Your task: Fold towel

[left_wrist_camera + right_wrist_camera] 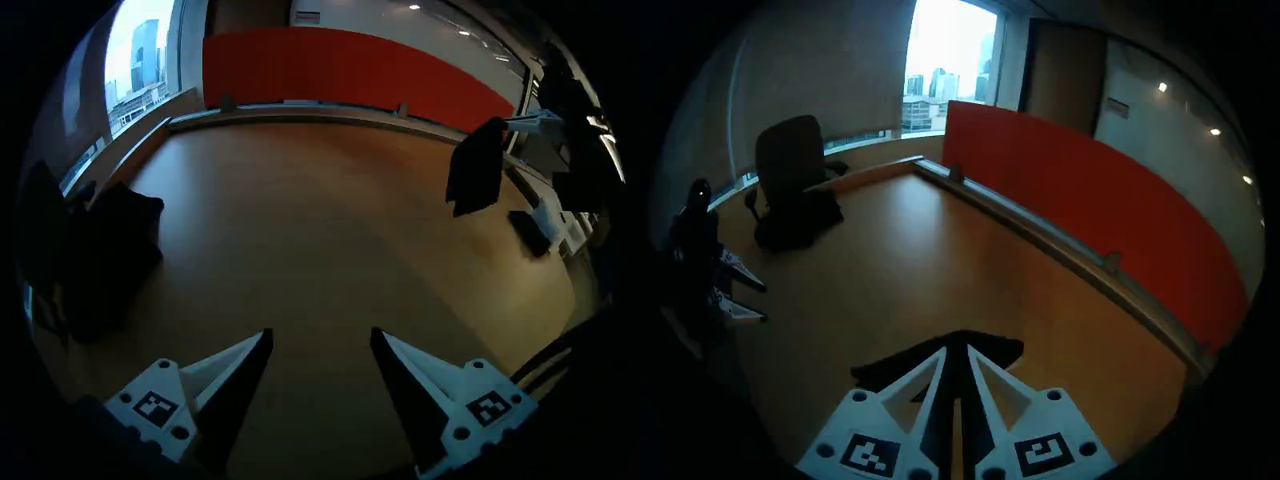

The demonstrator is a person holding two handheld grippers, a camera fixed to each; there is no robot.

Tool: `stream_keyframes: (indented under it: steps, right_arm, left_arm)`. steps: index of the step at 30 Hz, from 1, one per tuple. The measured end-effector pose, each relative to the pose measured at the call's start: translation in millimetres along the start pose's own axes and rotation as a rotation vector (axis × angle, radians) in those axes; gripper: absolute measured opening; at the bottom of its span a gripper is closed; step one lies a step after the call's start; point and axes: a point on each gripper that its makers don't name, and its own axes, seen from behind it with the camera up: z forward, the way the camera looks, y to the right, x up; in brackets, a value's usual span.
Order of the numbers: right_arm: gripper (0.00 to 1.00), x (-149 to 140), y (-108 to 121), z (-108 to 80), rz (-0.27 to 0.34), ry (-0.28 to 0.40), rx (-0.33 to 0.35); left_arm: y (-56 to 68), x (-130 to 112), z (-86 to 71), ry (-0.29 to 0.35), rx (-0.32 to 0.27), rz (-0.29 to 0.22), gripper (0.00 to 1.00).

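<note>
Your right gripper (958, 344) pinches the dark towel (476, 168); it hangs limp and light at 2 o'clock. Your left gripper (320, 336) stands wide and empty: take a lower corner.

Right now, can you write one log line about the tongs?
left tongs: open, over table | right tongs: shut on towel | towel: hanging

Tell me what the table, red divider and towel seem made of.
The table looks like wood or wood-look laminate: smooth, faint sheen. The red divider is a flat matte panel, material unclear. The towel is soft dark cloth, hanging limp.
</note>
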Motion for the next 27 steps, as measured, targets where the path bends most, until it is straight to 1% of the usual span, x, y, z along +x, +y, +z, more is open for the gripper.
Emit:
stream_keyframes:
  steps: [9,16,27]
  right_arm:
    - [0.04,-35.4,55.6,-29.5,0.008,-0.049,-0.059]
    - [0.04,-62.1,96.9,-49.5,0.031,-0.082,-0.102]
    - [0.04,-105.0,151.2,-79.3,0.05,-0.143,-0.166]
  left_arm:
    - [4.6,1.9,0.9,-0.005,0.005,-0.004,0.9]
    - [7.6,3.4,2.1,-0.012,0.013,-0.006,0.9]
    - [12.5,3.2,3.5,-0.022,0.027,-0.007,0.9]
